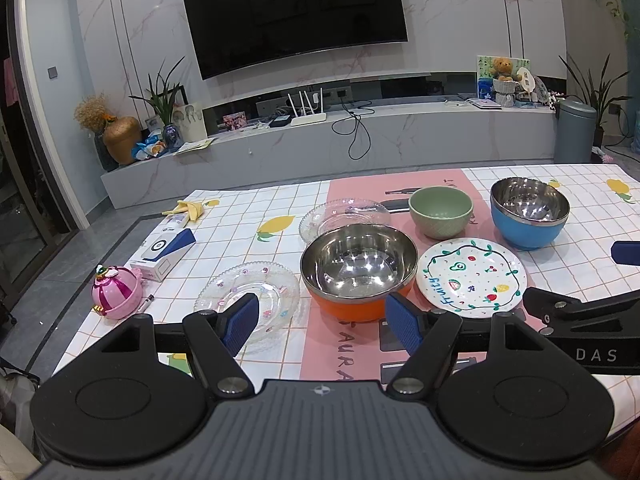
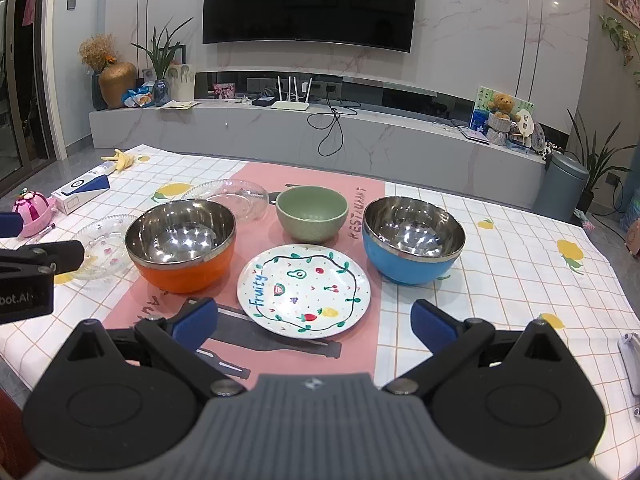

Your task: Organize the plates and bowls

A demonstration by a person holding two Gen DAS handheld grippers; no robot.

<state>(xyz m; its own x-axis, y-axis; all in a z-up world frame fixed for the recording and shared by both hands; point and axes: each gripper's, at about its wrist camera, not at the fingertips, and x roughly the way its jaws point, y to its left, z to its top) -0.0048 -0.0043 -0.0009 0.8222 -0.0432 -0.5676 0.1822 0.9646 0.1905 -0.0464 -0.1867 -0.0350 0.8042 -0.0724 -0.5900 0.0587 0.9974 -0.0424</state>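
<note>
Left wrist view: left gripper (image 1: pixel 320 320) is held spread and empty before the orange steel-lined bowl (image 1: pixel 358 272); right gripper (image 2: pixel 314 326) is likewise spread before the painted ceramic plate (image 2: pixel 304 290). Slippage is judged likely on polished rims; the thin glass plates (image 1: pixel 248 300) could chip.
</note>
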